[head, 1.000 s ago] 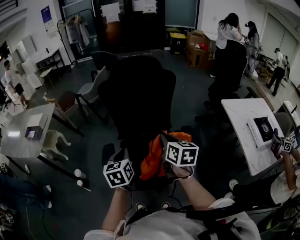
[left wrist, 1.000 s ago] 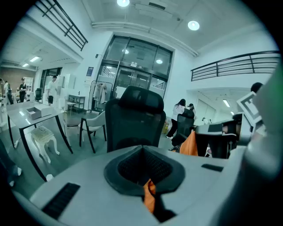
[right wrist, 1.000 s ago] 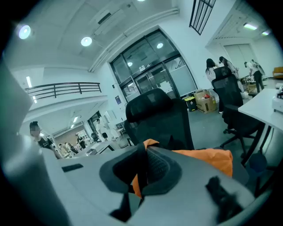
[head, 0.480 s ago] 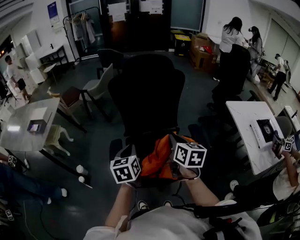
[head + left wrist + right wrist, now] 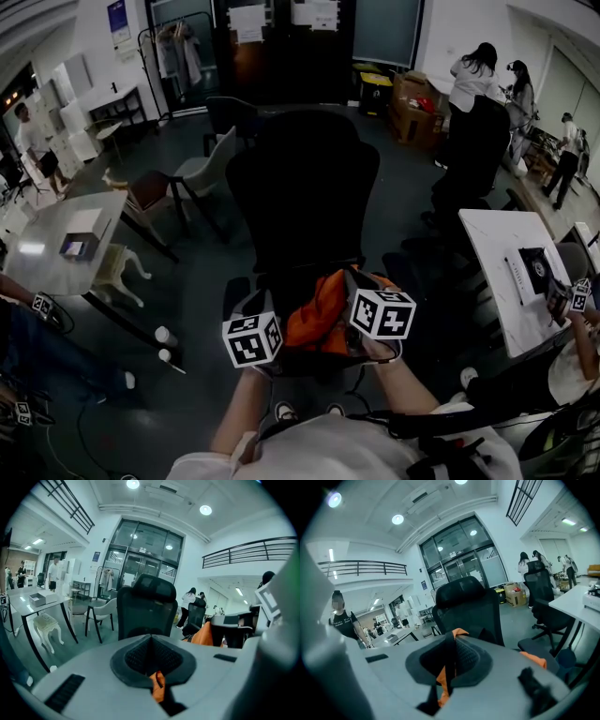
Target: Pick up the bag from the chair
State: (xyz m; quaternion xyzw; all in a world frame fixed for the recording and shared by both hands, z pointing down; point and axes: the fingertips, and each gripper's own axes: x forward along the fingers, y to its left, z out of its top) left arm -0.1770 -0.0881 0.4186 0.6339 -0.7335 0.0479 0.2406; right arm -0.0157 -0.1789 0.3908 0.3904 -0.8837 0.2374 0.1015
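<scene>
At the black chair [image 5: 302, 187], the left tool [image 5: 157, 686] and right tool [image 5: 443, 677] each clamp a fold of the orange bag [image 5: 319, 314], seemingly soft, light, best held there.

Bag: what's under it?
The chair seat shows around the bag. The left gripper and right gripper each pinch its fabric. The bag hides the seat beneath, so contact can't be told.

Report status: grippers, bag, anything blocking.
Left gripper shut on bag. Right gripper shut on bag too. Bag held between both, just over chair seat. Nothing in the way.
</scene>
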